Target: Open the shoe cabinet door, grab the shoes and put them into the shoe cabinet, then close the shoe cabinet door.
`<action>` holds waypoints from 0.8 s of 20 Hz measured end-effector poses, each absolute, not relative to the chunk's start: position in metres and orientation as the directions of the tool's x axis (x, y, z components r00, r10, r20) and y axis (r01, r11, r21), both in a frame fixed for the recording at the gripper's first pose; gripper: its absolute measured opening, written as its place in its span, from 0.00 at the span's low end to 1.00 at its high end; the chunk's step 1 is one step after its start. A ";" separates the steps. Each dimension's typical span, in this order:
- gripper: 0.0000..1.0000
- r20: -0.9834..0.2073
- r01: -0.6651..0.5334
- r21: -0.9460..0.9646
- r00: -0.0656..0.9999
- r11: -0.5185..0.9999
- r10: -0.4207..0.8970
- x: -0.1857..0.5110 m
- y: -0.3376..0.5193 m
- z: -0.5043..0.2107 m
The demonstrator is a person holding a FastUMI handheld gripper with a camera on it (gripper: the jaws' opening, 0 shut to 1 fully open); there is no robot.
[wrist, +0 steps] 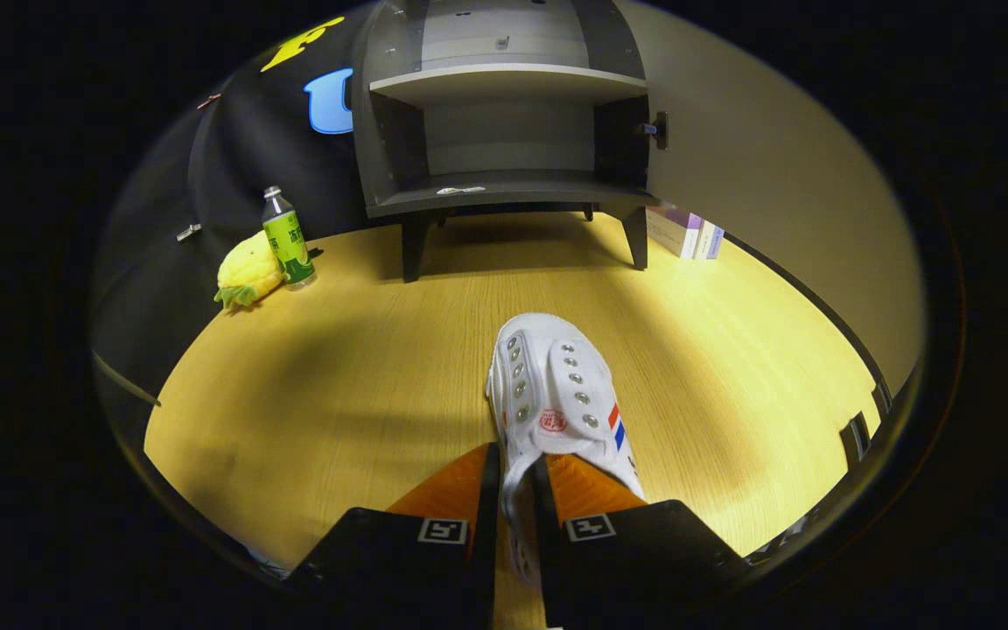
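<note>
Wooden tabletop [338, 385] bears open cabinet [504, 131]; gripper [514, 477] pinches shoe [556, 394]

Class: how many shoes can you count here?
1. A white shoe is pinched at its heel edge in the gripper, above the wooden floor, before the open cabinet.

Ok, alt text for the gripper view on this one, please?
The claw is shut on the side wall of a white canvas shoe, holding it above a wooden table. Beyond it stands the grey shoe cabinet with its door open and shelves bare. A green bottle and a pineapple toy sit to the cabinet's left, small boxes to its right.
</note>
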State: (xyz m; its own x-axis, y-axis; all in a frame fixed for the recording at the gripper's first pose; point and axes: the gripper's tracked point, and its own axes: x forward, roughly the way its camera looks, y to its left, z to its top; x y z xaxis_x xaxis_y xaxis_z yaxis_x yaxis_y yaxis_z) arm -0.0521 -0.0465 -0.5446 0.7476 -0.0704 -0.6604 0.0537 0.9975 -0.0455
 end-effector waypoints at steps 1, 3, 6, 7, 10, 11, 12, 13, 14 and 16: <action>0.26 -0.660 0.047 -0.052 0.748 0.998 -0.070 -0.048 -0.046 -0.547; 0.26 -0.663 0.042 -0.062 0.745 0.997 -0.073 -0.043 -0.046 -0.552; 0.26 -0.643 0.054 -0.064 0.762 0.996 -0.083 -0.033 -0.047 -0.553; 0.26 -0.634 0.061 -0.064 0.768 0.996 -0.088 -0.031 -0.049 -0.553; 0.25 -0.617 0.078 -0.045 0.782 0.996 -0.089 -0.026 -0.052 -0.554; 0.25 -0.608 0.079 -0.041 0.789 0.996 -0.088 -0.025 -0.052 -0.554; 0.25 -0.602 0.078 -0.038 0.794 0.996 -0.086 -0.023 -0.052 -0.555; 0.25 -0.602 0.075 -0.038 0.794 0.996 -0.083 -0.022 -0.052 -0.555; 0.25 -0.602 0.072 -0.040 0.794 0.997 -0.081 -0.023 -0.052 -0.556; 0.25 -0.617 0.045 -0.020 0.786 0.999 -0.048 -0.026 -0.049 -0.555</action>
